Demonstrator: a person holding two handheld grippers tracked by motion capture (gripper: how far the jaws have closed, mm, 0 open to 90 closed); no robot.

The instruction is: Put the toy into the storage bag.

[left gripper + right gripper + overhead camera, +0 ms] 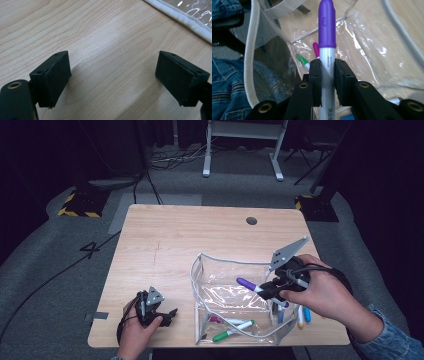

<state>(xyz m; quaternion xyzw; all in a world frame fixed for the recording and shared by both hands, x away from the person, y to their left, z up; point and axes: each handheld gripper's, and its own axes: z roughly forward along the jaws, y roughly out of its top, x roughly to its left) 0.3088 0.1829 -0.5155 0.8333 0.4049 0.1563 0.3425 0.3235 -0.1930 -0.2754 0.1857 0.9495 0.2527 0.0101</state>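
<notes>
A clear plastic pouch (pixel 230 295) with a white trimmed rim lies open on the wooden table (pixel 170 235). My right gripper (pixel 267 290) hangs over the pouch, shut on a purple-capped white marker (pixel 248 285) whose cap points left. In the right gripper view the purple marker (pixel 327 37) stands between the pads, above the pouch (pixel 362 50). Inside the pouch lie a green marker (pixel 232 330) and a pink marker (pixel 216 319); the green marker (pixel 301 60) and pink marker (pixel 315 48) also appear below the jaws. My left gripper (pixel 170 312) rests open near the table's front left, nothing between its pads (pixel 56 75).
Several loose markers, blue and orange among them (pixel 303 316), lie on the table just right of the pouch under my right hand. The pouch's white rim (pixel 185 18) runs close to the left gripper. A small round hole (pixel 251 220) sits near the table's far edge.
</notes>
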